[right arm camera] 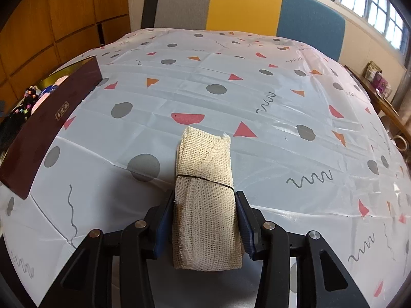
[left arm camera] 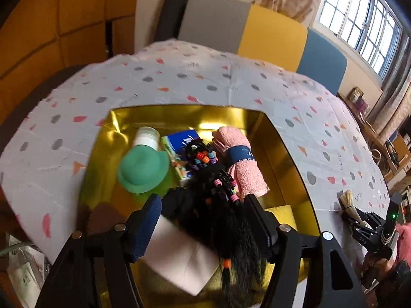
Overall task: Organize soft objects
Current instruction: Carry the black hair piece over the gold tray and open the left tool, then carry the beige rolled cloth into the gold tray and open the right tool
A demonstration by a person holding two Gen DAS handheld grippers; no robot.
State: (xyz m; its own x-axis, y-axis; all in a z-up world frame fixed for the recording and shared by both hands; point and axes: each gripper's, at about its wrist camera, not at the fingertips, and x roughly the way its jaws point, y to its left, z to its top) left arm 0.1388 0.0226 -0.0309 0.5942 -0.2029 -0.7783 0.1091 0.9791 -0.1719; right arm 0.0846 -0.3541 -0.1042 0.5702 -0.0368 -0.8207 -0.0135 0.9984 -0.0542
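My left gripper [left arm camera: 203,202] hovers over a gold-lined box [left arm camera: 277,148] and its pads flank a black hairpiece with coloured beads [left arm camera: 218,205] that hangs into the box; they look shut on it. In the box lie a rolled pink towel [left arm camera: 241,161], a green felt hat [left arm camera: 142,168], a white cup [left arm camera: 146,136], a blue packet [left arm camera: 182,146] and a white folded cloth [left arm camera: 179,254]. My right gripper [right arm camera: 204,205] is shut on a folded cream gauze cloth [right arm camera: 205,179] bound by a thin black band, low over the tablecloth; it also shows in the left wrist view [left arm camera: 359,218].
The box's dark red outer wall [right arm camera: 48,118] stands at the left of the right wrist view. The patterned tablecloth [right arm camera: 231,89] covers the table. A grey, yellow and blue chair back [right arm camera: 244,5] stands behind it. A shelf with small items [right arm camera: 377,82] is at the right.
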